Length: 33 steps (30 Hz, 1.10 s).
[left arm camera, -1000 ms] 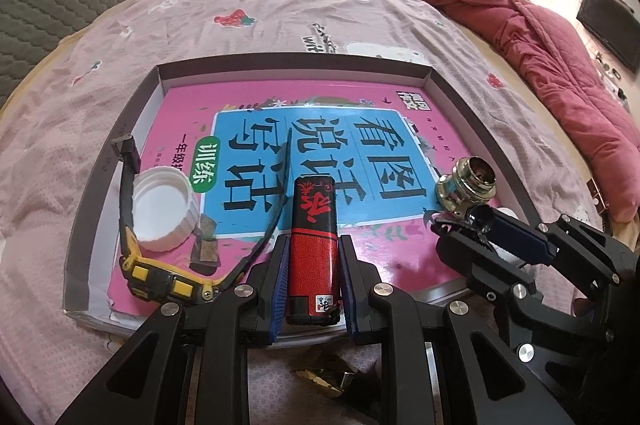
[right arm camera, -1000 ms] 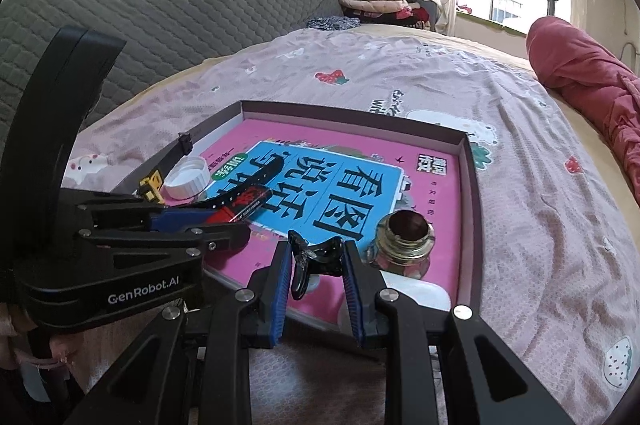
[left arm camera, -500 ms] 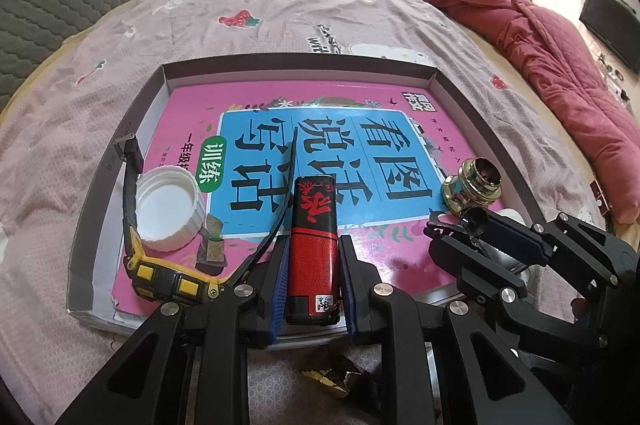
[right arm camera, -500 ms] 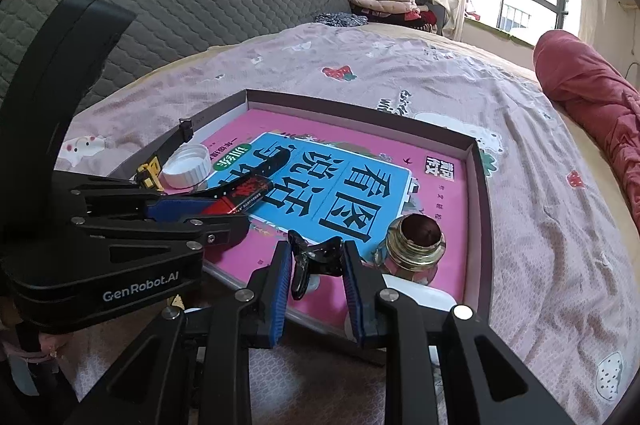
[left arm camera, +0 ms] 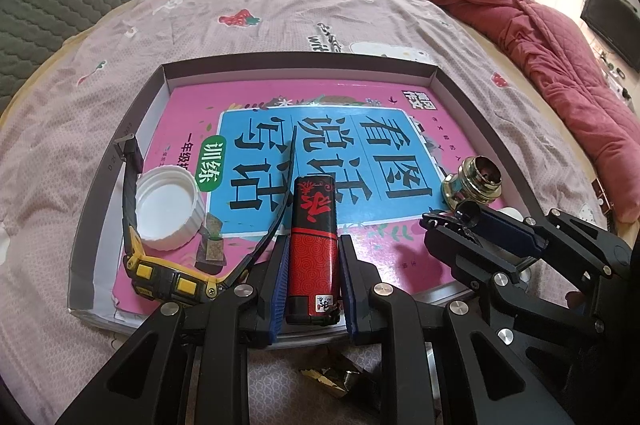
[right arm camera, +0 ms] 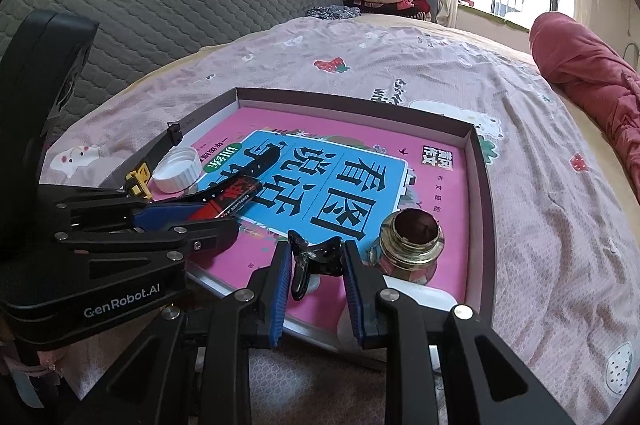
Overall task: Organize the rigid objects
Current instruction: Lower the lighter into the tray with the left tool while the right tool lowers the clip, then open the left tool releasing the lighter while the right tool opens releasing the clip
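Lighter (left arm camera: 313, 249) in left tool (left arm camera: 313, 257), hair clip (right arm camera: 316, 261) in right (clamped)

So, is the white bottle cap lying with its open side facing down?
No, the white bottle cap lies open side up, so its hollow inside shows, in the tray.

The left tool (left arm camera: 313, 261) hides the red lighter's (left arm camera: 314, 237) sides and the gold scrap (left arm camera: 334, 381) beneath.

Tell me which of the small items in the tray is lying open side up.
The white bottle cap, at the tray's left edge inside the watch strap's curve; its hollow faces up, unlike the lighter or clip in the grippers.
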Tool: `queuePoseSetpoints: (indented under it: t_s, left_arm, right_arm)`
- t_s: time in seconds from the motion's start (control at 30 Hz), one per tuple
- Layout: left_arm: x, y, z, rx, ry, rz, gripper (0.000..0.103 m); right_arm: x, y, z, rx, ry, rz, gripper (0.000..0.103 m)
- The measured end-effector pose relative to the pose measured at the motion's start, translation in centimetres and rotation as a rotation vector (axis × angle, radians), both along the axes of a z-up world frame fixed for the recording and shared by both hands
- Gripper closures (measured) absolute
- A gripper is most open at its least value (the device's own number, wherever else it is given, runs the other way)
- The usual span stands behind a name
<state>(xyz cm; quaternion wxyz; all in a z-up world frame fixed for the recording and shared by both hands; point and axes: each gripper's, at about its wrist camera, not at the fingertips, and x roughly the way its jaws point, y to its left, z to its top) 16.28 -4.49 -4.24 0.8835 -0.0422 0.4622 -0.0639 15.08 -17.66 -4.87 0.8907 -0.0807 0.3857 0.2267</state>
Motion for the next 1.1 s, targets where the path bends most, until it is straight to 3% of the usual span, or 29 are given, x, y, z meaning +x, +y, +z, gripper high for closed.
queuePoseSetpoints:
  t_s: [0.83, 1.1]
  left_arm:
    - [0.1, -0.1, 0.0, 0.003, 0.009, 0.001, 0.079]
    - [0.2, -0.1, 0.1, -0.008, 0.014, 0.000, 0.078]
  right_arm:
    - [0.7, -1.6, 0.5, 0.100, 0.037, -0.053, 0.076]
    - [1.0, -2.3, 0.7, 0.133, 0.049, -0.079, 0.072]
